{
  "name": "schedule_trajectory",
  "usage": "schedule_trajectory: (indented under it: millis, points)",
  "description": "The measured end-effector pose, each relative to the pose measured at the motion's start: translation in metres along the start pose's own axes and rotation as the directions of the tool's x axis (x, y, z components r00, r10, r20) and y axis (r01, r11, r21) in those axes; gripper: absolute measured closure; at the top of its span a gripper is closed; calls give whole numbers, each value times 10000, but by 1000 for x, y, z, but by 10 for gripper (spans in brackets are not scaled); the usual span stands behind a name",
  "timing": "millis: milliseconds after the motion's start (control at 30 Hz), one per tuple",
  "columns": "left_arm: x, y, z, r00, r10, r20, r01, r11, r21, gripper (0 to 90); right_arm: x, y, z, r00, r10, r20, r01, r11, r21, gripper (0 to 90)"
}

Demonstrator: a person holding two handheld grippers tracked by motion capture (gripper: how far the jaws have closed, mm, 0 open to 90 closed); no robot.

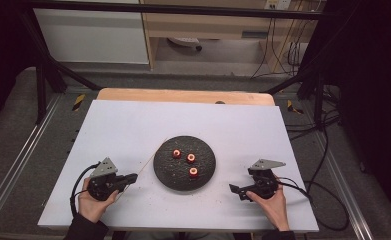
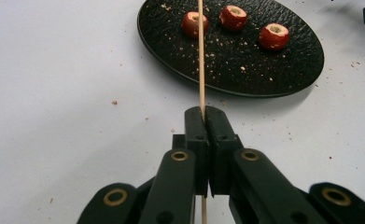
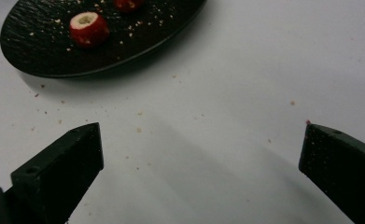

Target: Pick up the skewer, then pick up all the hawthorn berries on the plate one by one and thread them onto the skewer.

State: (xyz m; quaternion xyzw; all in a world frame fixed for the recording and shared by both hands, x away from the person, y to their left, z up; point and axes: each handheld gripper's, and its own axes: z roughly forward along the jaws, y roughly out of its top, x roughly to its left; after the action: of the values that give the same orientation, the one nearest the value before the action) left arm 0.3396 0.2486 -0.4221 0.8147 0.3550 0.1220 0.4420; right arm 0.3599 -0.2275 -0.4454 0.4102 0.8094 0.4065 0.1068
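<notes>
Now we have the left gripper (image 2: pixel 203 112) clamped tight on a thin, pale wooden skewer (image 2: pixel 200 56), whose free end reaches toward the round black textured plate (image 1: pixel 165 175) at the table's centre. On that plate sit three small red cored fruit pieces (image 1: pixel 190 158), clustered near its middle: one at about ten o'clock, one at the centre, one at about five o'clock. Our right gripper (image 1: pixel 238 189) rests at roughly four o'clock from the plate, jaws spread wide with nothing between them.

As we judge it, the step in hand is threading fruit onto the skewer. To do it well, we should line the skewer tip up with the pale cored hole of the nearest piece (image 2: pixel 194 23), keep the stick low and nearly level, and bring the right gripper in to pinch that piece steady so it does not roll or skid across the plate as we push through.
</notes>
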Motion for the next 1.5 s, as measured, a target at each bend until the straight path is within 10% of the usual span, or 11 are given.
schedule_trajectory:
  millis: [1000, 1267, 1500]
  points:
    - [-1, -5, 3, 9998, 14, 194, -10, 9998, -192, 882, 47, 75, 40, 9941, -1075, -147, 1084, 9898, 926, 12]
    - [-1, -5, 3, 9998, 85, 198, -81, 9998, -205, 882, 64, 104, 53, 9841, -1653, -646, 1746, 9675, 1832, 68]
    - [-2, -5, 3, 9997, 118, 231, -114, 9998, -159, 882, 76, 118, 68, 9649, -2406, -1050, 2611, 9213, 2882, 178]
